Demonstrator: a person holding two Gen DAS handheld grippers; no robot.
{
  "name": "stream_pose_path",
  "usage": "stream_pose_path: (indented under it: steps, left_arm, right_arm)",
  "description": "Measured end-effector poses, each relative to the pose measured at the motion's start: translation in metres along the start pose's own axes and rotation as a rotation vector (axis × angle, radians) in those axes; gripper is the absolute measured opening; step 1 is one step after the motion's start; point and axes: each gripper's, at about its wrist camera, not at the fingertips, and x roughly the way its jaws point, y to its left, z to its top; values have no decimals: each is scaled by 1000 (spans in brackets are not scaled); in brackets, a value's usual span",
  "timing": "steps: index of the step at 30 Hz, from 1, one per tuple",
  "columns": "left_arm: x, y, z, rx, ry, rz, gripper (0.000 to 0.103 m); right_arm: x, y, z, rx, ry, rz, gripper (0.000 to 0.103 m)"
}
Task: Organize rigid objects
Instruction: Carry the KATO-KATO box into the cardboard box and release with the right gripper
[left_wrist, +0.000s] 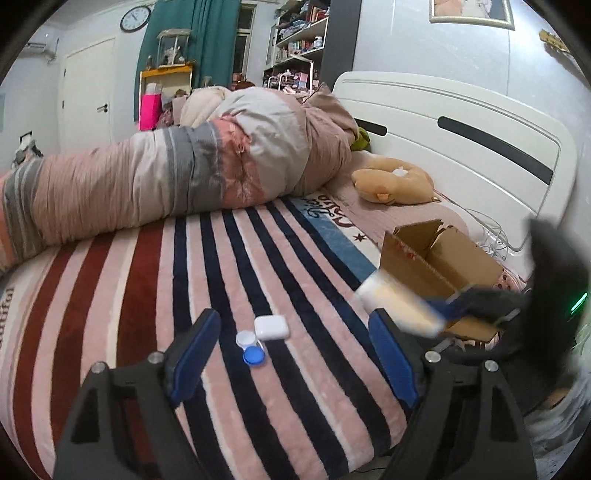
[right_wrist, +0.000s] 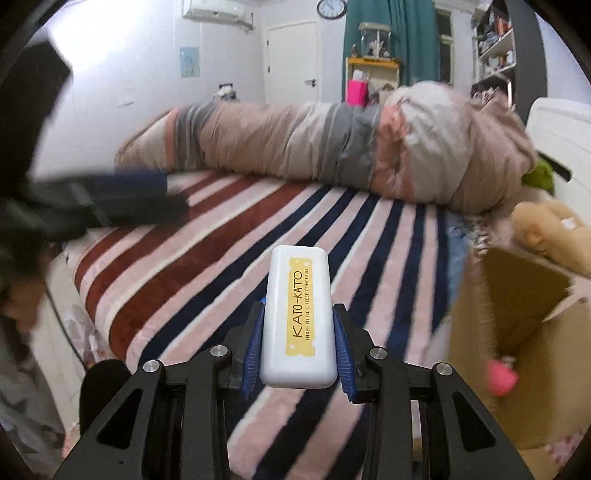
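Observation:
My left gripper (left_wrist: 291, 350) is open and empty, low over the striped blanket. Between its fingers lie a white earbud case (left_wrist: 271, 327) and a contact lens case (left_wrist: 251, 349) with one white and one blue cap. My right gripper (right_wrist: 299, 347) is shut on a white concealer case (right_wrist: 299, 317) with a yellow KATO-KATO label, held above the bed. In the left wrist view that case (left_wrist: 399, 304) is blurred, just left of an open cardboard box (left_wrist: 439, 258). The box (right_wrist: 517, 332) stands right of the right gripper, with a pink object (right_wrist: 500, 376) inside.
A rolled quilt (left_wrist: 184, 177) lies across the far side of the bed. A tan plush toy (left_wrist: 393, 182) rests near the white headboard (left_wrist: 461, 125). White cables (left_wrist: 495, 236) lie behind the box. The striped blanket (left_wrist: 147, 295) covers the bed.

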Motion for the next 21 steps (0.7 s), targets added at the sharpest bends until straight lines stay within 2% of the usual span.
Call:
stream_pose_path:
  steps: [5, 7, 10, 12, 16, 18, 20, 21]
  left_arm:
    - [19, 6, -13, -22, 21, -10, 80]
    - [30, 10, -17, -29, 35, -2, 80]
    - [60, 17, -28, -34, 82, 33, 80]
    - [89, 27, -38, -61, 141, 69, 80]
    - [141, 44, -57, -129, 211, 76, 80]
    - [165, 48, -65, -144, 234, 105, 75]
    - [183, 49, -70, -147, 250, 117, 53]
    - [190, 49, -73, -148, 257, 130, 49]
  right_arm:
    - [-45, -41, 6, 63, -34, -135, 31]
    - [-52, -72, 2, 133, -12, -205, 31]
    - [-42, -117, -7, 224, 68, -327, 33]
    - [-38, -134, -12, 255, 101, -343, 34]
    - [-37, -144, -18, 268, 100, -342, 42]
    - [-35, -143, -17, 267, 96, -332, 43]
    - [-36, -140, -17, 258, 93, -320, 43]
    - [-36, -139, -17, 255, 89, -316, 43]
